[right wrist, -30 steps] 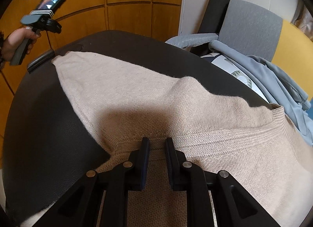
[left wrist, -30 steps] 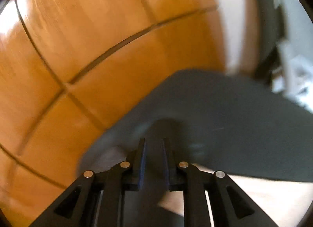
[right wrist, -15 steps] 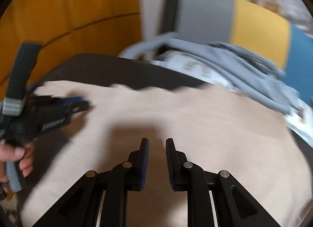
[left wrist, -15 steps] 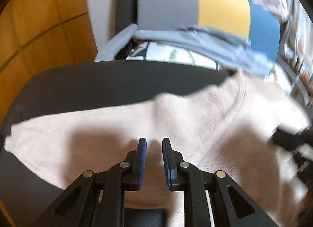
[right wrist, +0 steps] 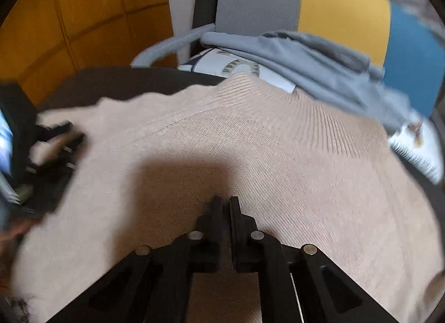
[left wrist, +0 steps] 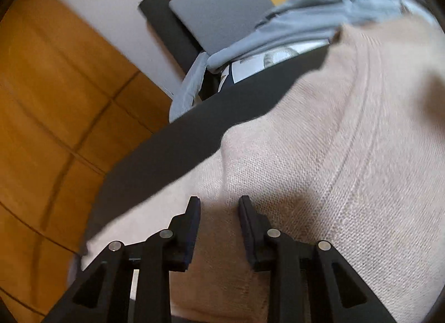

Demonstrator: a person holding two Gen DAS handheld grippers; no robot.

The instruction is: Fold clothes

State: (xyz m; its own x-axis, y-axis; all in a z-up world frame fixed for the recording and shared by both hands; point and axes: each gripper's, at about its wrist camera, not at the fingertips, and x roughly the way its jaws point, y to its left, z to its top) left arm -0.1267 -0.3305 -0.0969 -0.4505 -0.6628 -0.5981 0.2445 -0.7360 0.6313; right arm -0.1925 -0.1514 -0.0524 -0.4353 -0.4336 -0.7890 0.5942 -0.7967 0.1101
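Two grippers over a beige sweater (right wrist: 250, 139), left gripper (left wrist: 219, 200) just opening, right gripper (right wrist: 225, 200) narrowly parted, nothing gripped.

You have one beige knitted sweater (right wrist: 250, 133) on one black worktop (left wrist: 194, 133), one grey garment (right wrist: 319, 67), one tricolour chair (right wrist: 333, 8), two tongs (left wrist: 219, 206) (right wrist: 225, 204).

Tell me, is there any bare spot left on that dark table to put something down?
Only a strip of dark table shows bare, between the beige sweater and the wooden wall. The sweater covers the rest. The far right is crowded: grey clothes piled on the chair.
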